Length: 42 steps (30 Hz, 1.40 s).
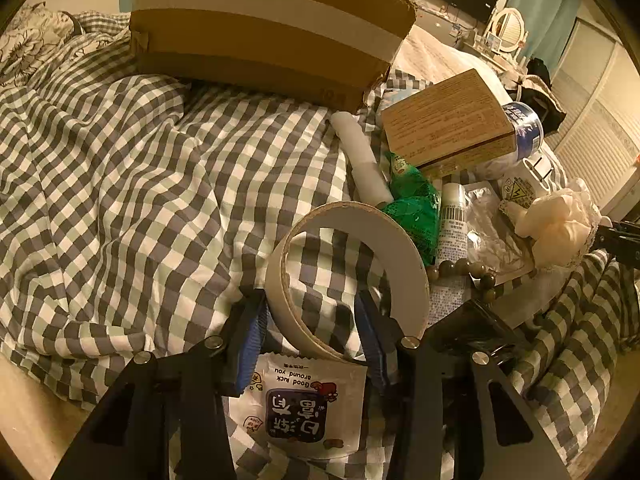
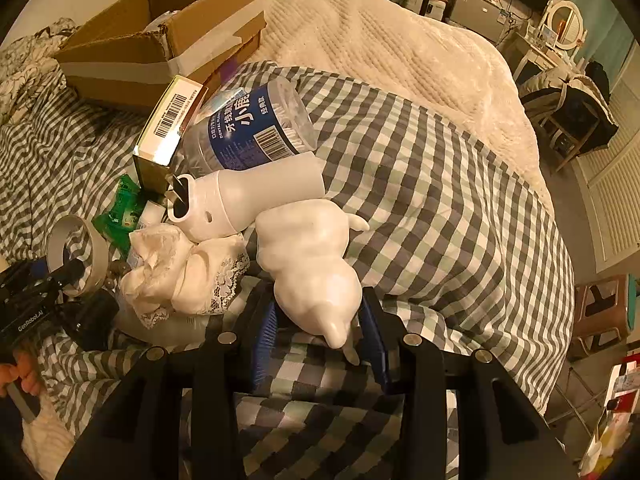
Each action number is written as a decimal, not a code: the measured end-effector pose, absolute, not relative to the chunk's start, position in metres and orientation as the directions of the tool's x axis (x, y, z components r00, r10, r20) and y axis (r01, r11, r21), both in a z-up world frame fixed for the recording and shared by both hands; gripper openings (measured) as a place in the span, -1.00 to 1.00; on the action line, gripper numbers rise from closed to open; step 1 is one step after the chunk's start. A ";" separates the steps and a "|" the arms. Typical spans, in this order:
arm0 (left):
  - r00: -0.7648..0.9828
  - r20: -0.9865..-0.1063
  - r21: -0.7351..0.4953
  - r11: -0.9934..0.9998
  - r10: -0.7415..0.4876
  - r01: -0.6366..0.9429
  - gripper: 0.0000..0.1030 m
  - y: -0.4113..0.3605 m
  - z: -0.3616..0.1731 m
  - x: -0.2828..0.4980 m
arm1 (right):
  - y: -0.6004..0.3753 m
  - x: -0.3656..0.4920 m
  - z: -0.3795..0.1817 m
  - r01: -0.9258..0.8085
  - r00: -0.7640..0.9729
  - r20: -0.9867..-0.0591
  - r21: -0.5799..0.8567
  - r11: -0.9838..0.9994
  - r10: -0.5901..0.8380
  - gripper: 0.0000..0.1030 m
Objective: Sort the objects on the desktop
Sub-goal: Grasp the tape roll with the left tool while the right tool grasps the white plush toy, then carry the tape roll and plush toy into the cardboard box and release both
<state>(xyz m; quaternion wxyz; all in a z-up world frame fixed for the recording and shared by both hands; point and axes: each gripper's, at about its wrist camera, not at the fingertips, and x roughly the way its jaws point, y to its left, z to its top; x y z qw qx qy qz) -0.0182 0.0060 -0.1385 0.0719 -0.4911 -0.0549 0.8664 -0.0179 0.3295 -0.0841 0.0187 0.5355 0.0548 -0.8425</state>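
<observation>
The roll of tape (image 1: pixel 348 276) stands on edge on the checked bed cover (image 1: pixel 140 200), its lower rim caught between the blue pads of the left tongs (image 1: pixel 316 336), which are partly closed and pressing on it from either side. Just beneath the tongs lies a printed snack sachet (image 1: pixel 308 408). Beyond the tape sit a green packet (image 1: pixel 416 208), a white tube (image 1: pixel 364 160), a string of beads (image 1: pixel 460 268) and a small carton (image 1: pixel 448 120), with the open cardboard box (image 1: pixel 264 28) further toward the head of the bed. The white figurine (image 2: pixel 312 268) lies on the same cover with its narrow end between the pads of the right tongs (image 2: pixel 320 340), partly closed on it. Touching it are a lace-trimmed cloth (image 2: pixel 188 276) and a white bottle-shaped appliance (image 2: pixel 248 196), beside a clear jar with a blue label (image 2: pixel 248 128).
</observation>
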 end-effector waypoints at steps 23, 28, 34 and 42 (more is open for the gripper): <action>-0.633 -0.744 -0.234 -0.971 0.215 -0.055 -0.92 -0.009 -0.102 -0.021 | 0.339 -0.006 -0.056 0.196 -0.510 -0.843 0.076 -0.978 -0.168 -0.23; -0.668 -0.715 -0.243 -0.969 0.207 -0.040 -0.92 -0.014 -0.085 -0.023 | 0.339 -0.001 -0.042 0.217 -0.543 -0.814 0.102 -0.971 -0.207 -0.23; -0.690 -0.700 -0.178 -0.980 0.187 -0.085 -0.92 -0.009 -0.056 -0.034 | 0.330 0.002 -0.024 0.259 -0.559 -0.790 0.121 -0.958 -0.251 -0.23; -0.718 -0.672 -0.156 -0.982 0.184 -0.106 -0.92 -0.023 -0.008 -0.061 | 0.306 -0.002 0.008 0.317 -0.590 -0.759 0.094 -0.944 -0.274 -0.23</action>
